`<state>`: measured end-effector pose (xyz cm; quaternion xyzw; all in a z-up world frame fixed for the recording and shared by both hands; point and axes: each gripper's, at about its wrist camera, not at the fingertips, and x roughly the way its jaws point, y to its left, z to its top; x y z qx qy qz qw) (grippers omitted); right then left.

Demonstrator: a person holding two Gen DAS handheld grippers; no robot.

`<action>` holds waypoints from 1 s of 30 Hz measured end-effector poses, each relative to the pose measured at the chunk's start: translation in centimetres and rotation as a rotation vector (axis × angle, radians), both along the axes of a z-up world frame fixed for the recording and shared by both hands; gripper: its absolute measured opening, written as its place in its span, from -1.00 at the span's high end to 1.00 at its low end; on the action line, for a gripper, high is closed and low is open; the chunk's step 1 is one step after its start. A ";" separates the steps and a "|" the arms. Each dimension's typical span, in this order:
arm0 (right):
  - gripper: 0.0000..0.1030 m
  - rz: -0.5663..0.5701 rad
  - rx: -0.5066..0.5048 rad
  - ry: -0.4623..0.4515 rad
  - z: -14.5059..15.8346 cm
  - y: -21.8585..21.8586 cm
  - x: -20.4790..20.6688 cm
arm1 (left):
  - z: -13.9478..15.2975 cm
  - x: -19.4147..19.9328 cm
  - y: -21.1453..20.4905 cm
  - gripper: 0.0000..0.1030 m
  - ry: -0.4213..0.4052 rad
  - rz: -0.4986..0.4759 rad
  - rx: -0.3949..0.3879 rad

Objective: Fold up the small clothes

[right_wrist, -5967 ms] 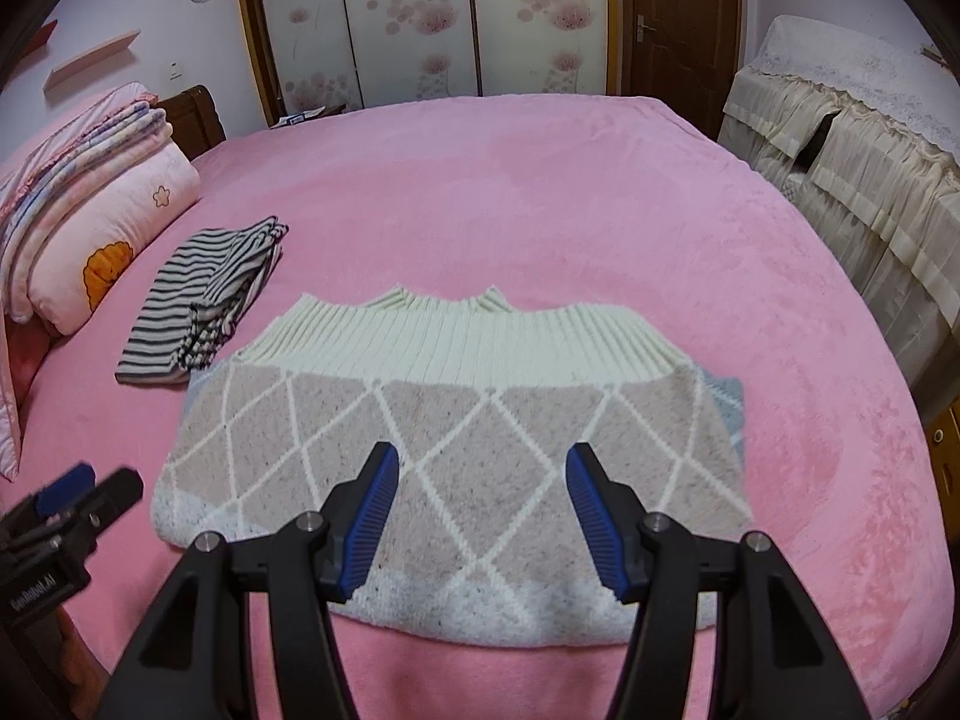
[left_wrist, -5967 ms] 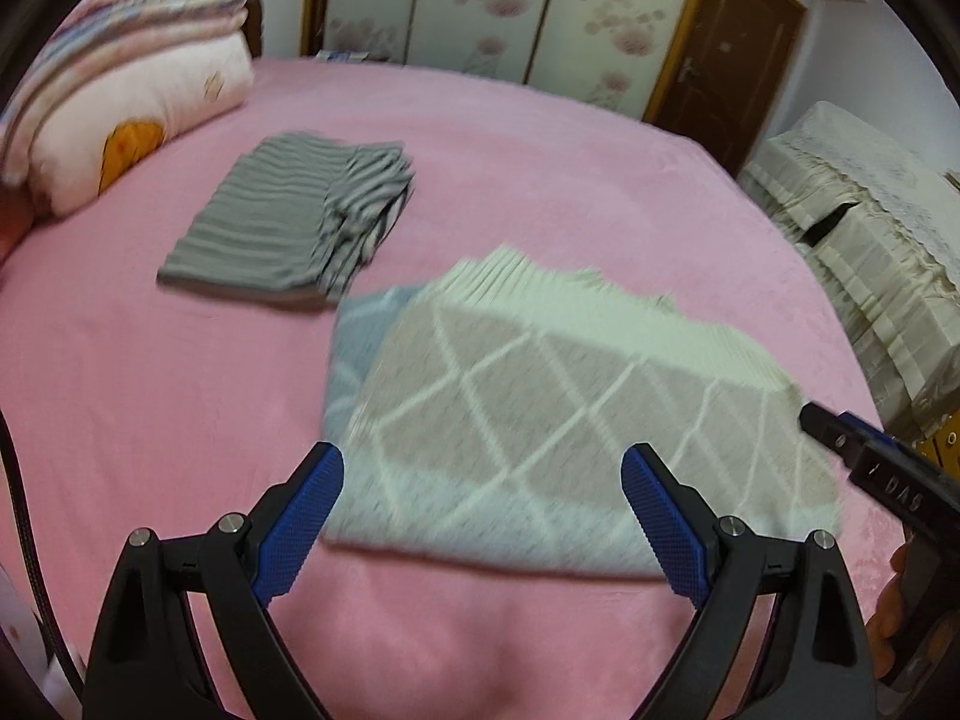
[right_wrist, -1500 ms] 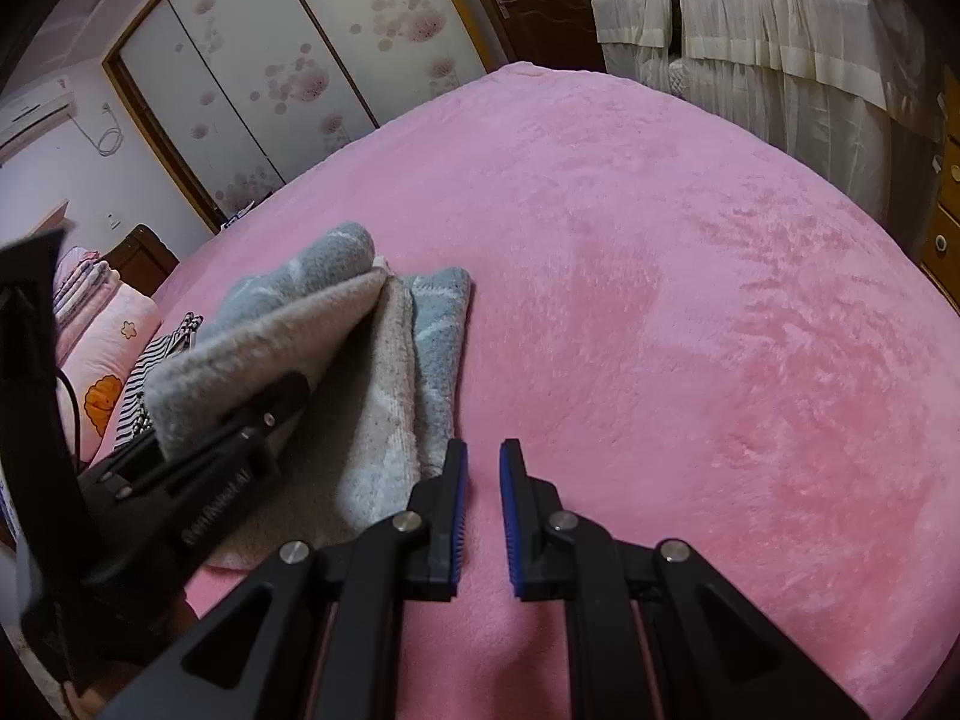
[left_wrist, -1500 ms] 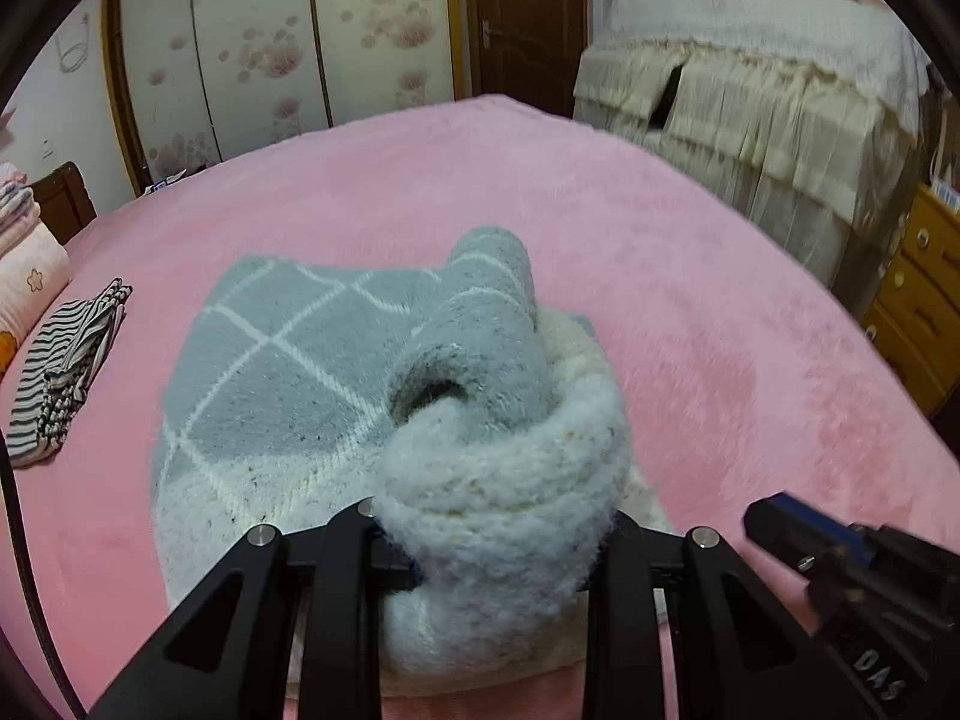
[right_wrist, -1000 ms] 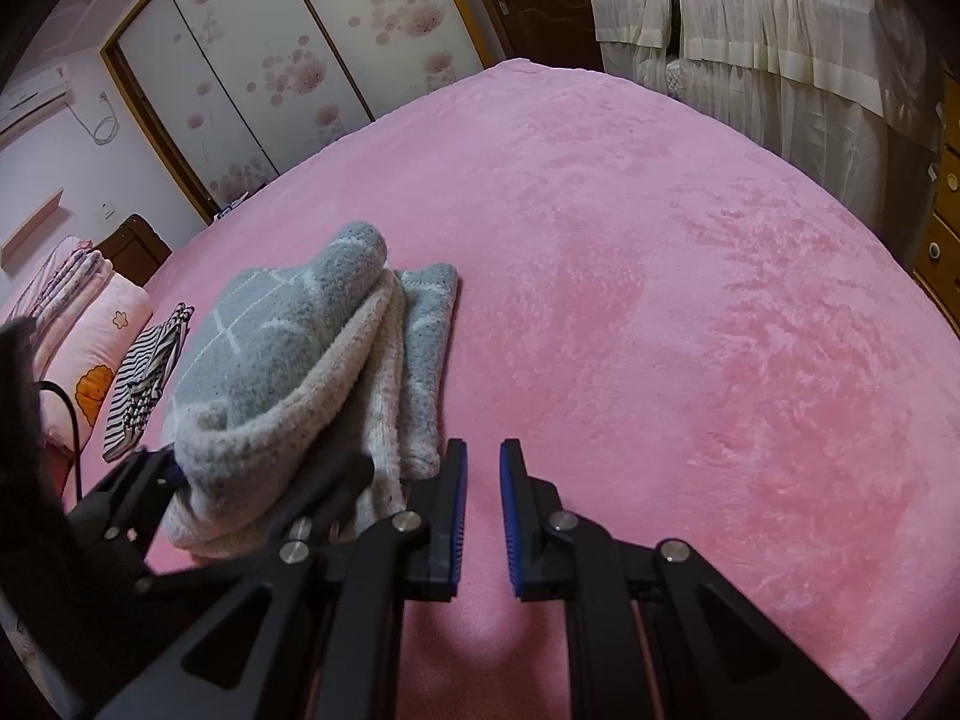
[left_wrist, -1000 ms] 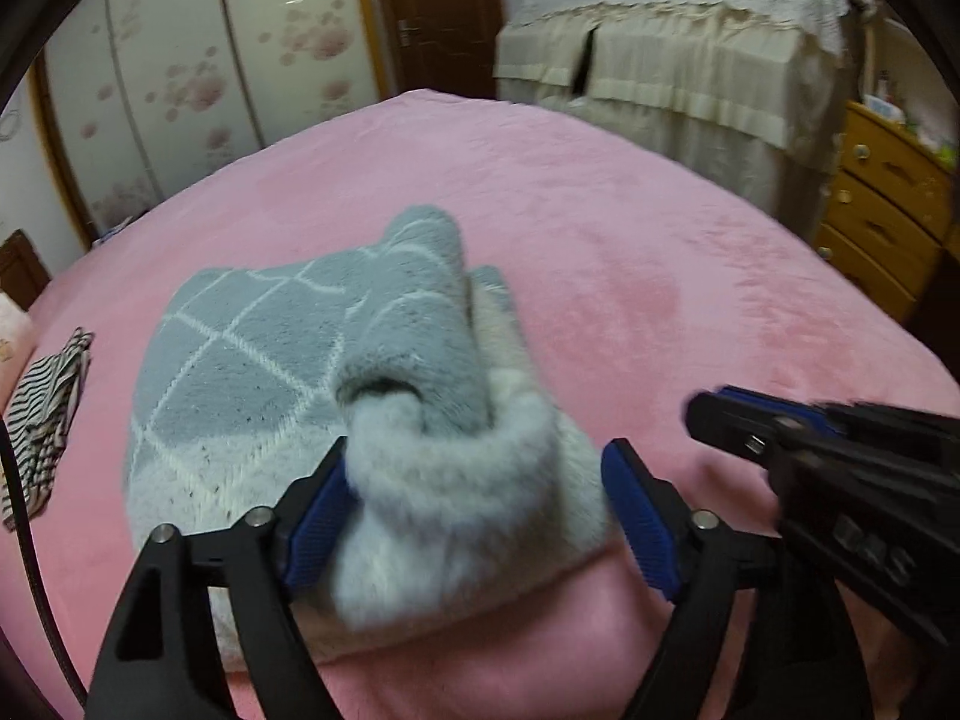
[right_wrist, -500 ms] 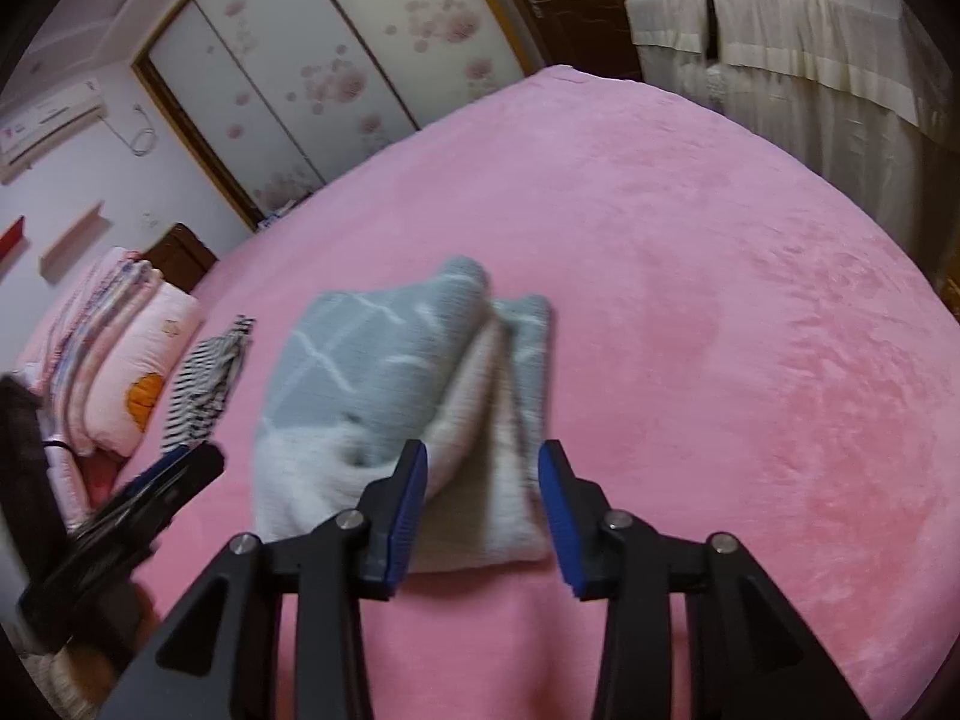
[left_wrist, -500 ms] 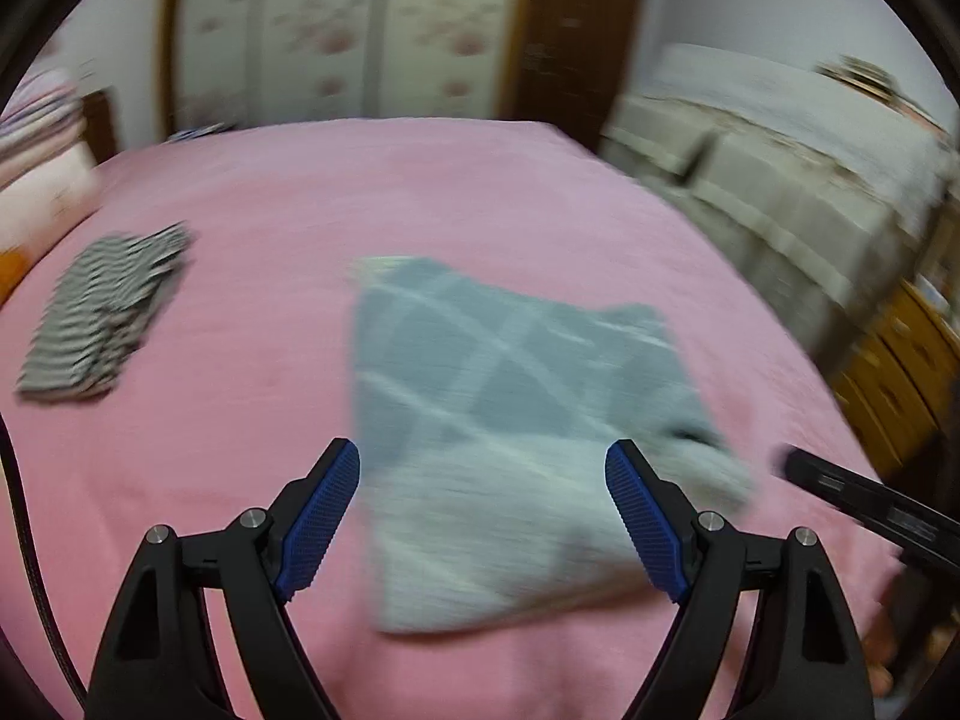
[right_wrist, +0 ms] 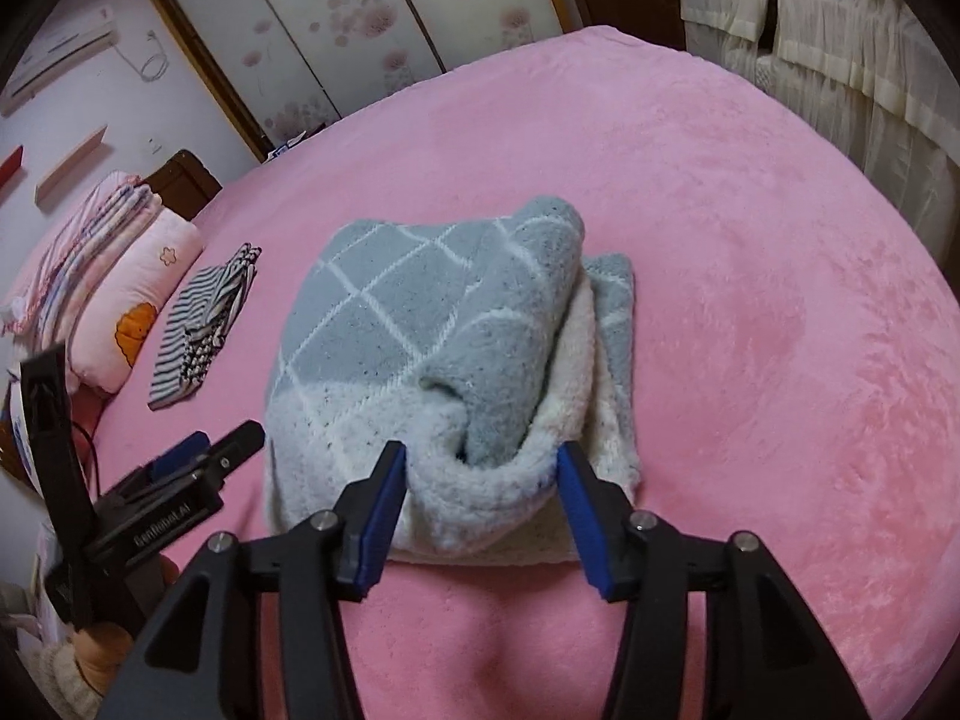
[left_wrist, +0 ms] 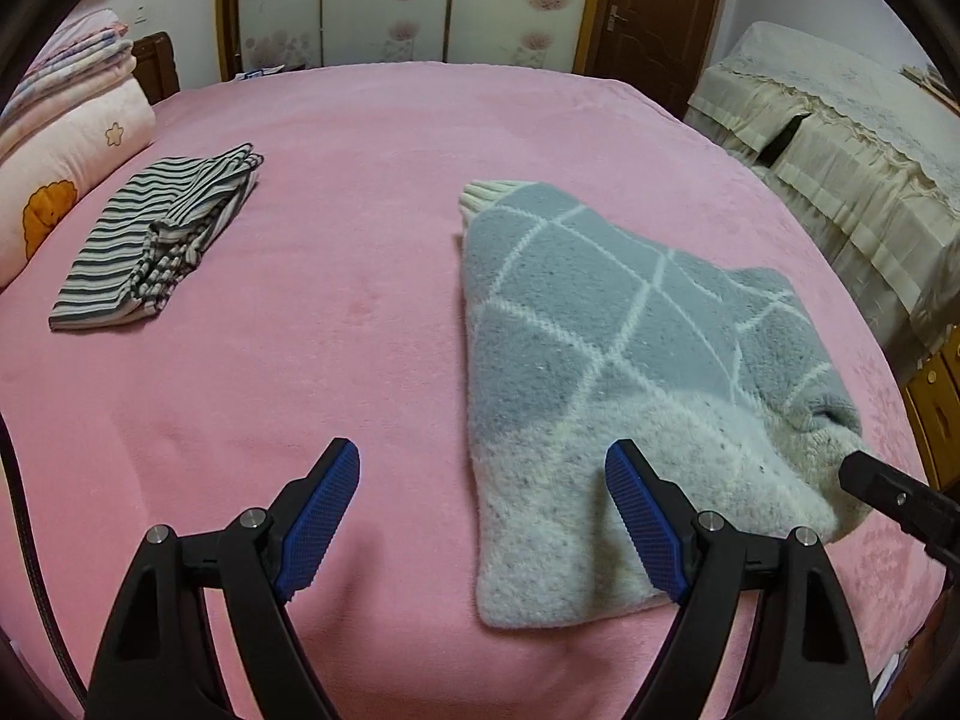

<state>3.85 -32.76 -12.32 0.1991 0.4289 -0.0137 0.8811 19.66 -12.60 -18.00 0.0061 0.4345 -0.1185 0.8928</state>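
Observation:
A grey and cream knit sweater with a white diamond pattern (left_wrist: 612,348) lies folded into a thick bundle on the pink bed, also in the right wrist view (right_wrist: 444,360). My left gripper (left_wrist: 480,516) is open and empty, hanging over the sweater's near left edge. My right gripper (right_wrist: 480,498) is open, its jaws standing either side of the bundle's rolled near end without closing on it. The right gripper's tip (left_wrist: 888,498) shows at the sweater's right end. The left gripper (right_wrist: 180,480) shows at left in the right wrist view.
A folded black-and-white striped garment (left_wrist: 156,240) lies at the far left of the pink bed (left_wrist: 360,180), next to stacked pillows and quilts (left_wrist: 66,138). A cloth-covered cabinet (left_wrist: 840,138) and wooden drawers (left_wrist: 936,396) stand past the right edge.
My left gripper let go of the sweater roll, opened wide and drew back to the left. My right gripper opened and moved up to the bundle's near end.

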 end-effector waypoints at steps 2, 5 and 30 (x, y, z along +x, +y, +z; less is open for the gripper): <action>0.00 0.005 0.014 -0.007 0.1 -0.2 0.0 | 0.0 -0.3 -0.4 -0.62 0.002 -0.009 -0.001; 0.48 0.003 0.050 -0.001 -0.2 -1.1 0.1 | -0.3 0.0 -1.1 -0.62 0.010 -0.022 0.004; 0.35 -0.018 -0.149 0.043 -2.1 -0.5 -2.2 | -2.1 -0.4 -1.6 -0.82 0.021 -0.140 0.038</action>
